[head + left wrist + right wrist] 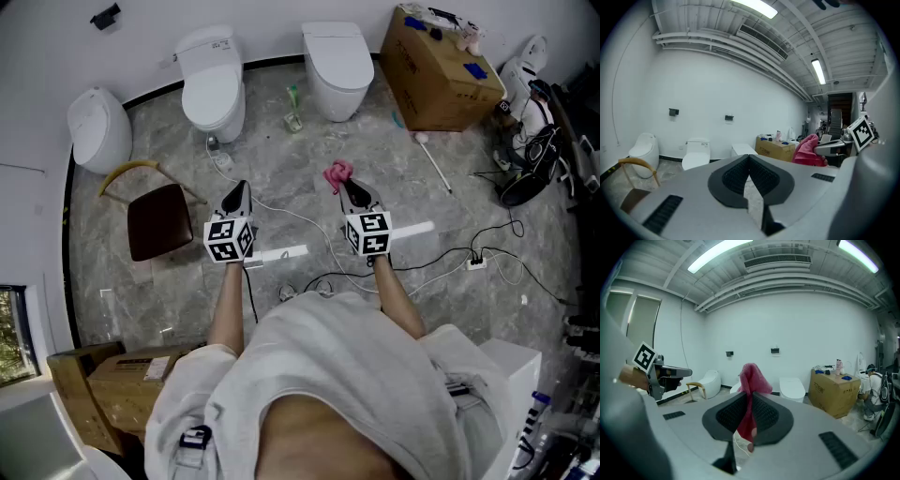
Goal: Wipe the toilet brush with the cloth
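Observation:
My right gripper (345,187) is shut on a pink cloth (336,173), which sticks up between the jaws in the right gripper view (752,378). My left gripper (237,192) is held level with it on the left, jaws shut with nothing between them (749,158). Both are up in the air over the grey marble floor. A thin white brush-like stick (434,161) lies on the floor ahead to the right, near the box. A green-handled brush-like item (293,97) lies between the two middle toilets. The cloth (806,151) also shows in the left gripper view.
Three white toilets (214,84) (337,56) (98,127) stand along the far wall. A cardboard box (441,70) is at the back right, and a brown chair (157,217) stands to the left. Cables (487,253) trail over the floor. A wooden crate (112,384) sits near left.

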Action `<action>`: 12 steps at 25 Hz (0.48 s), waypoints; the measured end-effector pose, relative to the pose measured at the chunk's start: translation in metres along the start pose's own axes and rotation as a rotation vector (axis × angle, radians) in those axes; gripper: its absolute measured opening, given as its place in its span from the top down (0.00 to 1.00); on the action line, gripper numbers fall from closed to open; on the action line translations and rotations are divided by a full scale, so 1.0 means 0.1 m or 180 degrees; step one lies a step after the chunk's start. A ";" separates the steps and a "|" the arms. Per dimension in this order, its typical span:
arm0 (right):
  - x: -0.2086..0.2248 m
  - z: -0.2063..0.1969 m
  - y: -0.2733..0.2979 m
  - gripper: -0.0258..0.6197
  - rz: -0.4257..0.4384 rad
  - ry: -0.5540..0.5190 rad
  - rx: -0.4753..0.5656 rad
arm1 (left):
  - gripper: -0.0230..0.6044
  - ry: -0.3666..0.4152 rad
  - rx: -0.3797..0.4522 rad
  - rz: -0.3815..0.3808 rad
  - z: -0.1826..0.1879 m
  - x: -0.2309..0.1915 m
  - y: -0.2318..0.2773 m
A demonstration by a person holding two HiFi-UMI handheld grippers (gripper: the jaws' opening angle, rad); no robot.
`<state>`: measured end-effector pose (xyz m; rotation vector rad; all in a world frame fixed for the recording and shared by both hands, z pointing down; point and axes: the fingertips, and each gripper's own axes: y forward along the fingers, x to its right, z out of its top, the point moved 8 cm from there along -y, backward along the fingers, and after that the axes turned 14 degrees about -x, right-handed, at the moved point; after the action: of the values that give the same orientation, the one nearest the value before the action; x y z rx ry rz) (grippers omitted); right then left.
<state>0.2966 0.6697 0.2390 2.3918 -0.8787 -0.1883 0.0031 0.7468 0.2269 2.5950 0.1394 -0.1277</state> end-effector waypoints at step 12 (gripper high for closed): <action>0.23 -0.05 -0.07 0.87 0.0061 0.0051 0.0049 | 0.93 0.0064 -0.0001 -0.0011 0.07 0.28 0.09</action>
<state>0.3198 0.6615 0.2410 2.3948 -0.8982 -0.1553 0.0316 0.7373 0.2227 2.5963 0.1510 -0.1028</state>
